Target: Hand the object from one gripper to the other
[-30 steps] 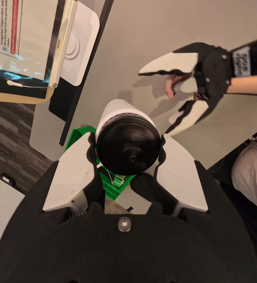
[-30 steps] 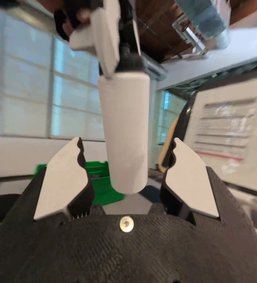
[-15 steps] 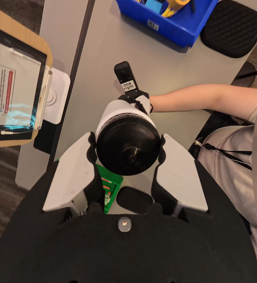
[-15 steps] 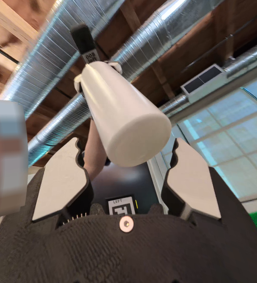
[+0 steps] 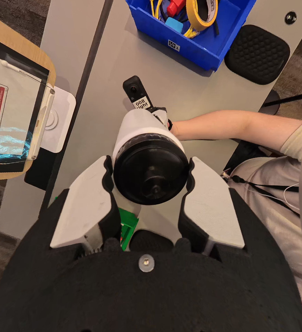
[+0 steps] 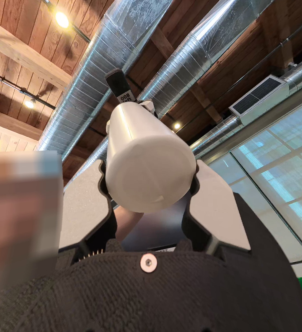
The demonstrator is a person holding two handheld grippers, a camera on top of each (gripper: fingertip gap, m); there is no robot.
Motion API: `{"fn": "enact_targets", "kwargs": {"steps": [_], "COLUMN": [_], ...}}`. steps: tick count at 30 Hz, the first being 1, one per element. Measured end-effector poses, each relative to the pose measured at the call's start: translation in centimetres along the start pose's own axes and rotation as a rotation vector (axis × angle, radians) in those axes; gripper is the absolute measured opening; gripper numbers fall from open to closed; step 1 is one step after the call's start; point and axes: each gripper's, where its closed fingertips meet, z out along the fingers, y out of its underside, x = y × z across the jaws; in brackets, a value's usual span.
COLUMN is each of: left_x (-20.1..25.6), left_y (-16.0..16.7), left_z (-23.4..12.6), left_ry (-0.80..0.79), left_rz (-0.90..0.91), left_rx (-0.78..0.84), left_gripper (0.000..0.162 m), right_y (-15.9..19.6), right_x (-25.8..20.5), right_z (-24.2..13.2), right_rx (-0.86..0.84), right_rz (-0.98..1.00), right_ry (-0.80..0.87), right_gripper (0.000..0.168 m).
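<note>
A white bottle (image 5: 137, 125) with a black cap (image 5: 150, 168) is held in the air over the grey table (image 5: 101, 89). My left gripper (image 5: 149, 161) is shut on the cap end and points down at the table. My right gripper (image 6: 148, 172) points up at the ceiling, and its two fingers press both sides of the bottle's white base (image 6: 146, 170). In the left wrist view the right gripper (image 5: 162, 115) shows only in part behind the bottle's far end. In the right wrist view the left gripper (image 6: 147, 105) peeks out behind the bottle's top.
A blue bin (image 5: 200, 52) with a tape roll and cables stands at the table's far side, next to a black pad (image 5: 258, 53). A screen on a wooden stand (image 5: 11, 107) is at left. A green bin (image 5: 127, 226) lies below. A person's forearm (image 5: 218, 125) reaches in from the right. One gripper's finger ends stand about 12 cm off the other's.
My right gripper has narrowed and now presses on the bottle's base, which sits deeper between its fingers. My left gripper keeps its hold on the cap.
</note>
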Motion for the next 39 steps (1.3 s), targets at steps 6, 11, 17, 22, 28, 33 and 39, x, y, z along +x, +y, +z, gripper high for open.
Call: {"fn": "enact_targets", "kwargs": {"steps": [6, 11, 17, 22, 28, 33, 39], "left_x": [-1.6, -3.3, -4.5, -4.6, -5.3, -3.0, 0.3], "left_y": [-0.3, -0.7, -1.4, 0.1, 7.1, 14.8, 20.2], "left_z": [-0.6, -1.5, -4.6, -8.0, -9.9, -8.4, -1.6], "left_ry": [0.029, -0.028, -0.090, -0.104, -0.270, -0.344, -0.109], "left_rz": [-0.113, -0.106, -0.113, -0.133, -0.186, -0.181, -0.243], "left_rx": [0.044, 0.090, 0.232, 0.399, 0.670, 1.005, 1.100], "left_gripper": [0.080, 0.083, 0.098, 0.101, 0.106, 0.093, 0.106], "right_y": [0.7, 1.5, 2.2, 2.3, 4.4, 6.7, 6.9], "right_x": [1.0, 1.8, 2.6, 3.4, 3.5, 3.4, 1.7], "right_z": [0.7, 1.2, 1.3, 1.2, 2.4, 3.9, 5.4], "right_rx": [0.057, 0.091, 0.083, 0.113, 0.208, 0.194, 0.202], "right_rz": [0.109, 0.166, 0.173, 0.208, 0.343, 0.392, 0.412], "right_ry": [0.021, 0.045, 0.091, 0.132, 0.115, 0.117, 0.063], "right_gripper": [0.092, 0.092, 0.092, 0.092, 0.092, 0.092, 0.092]}}
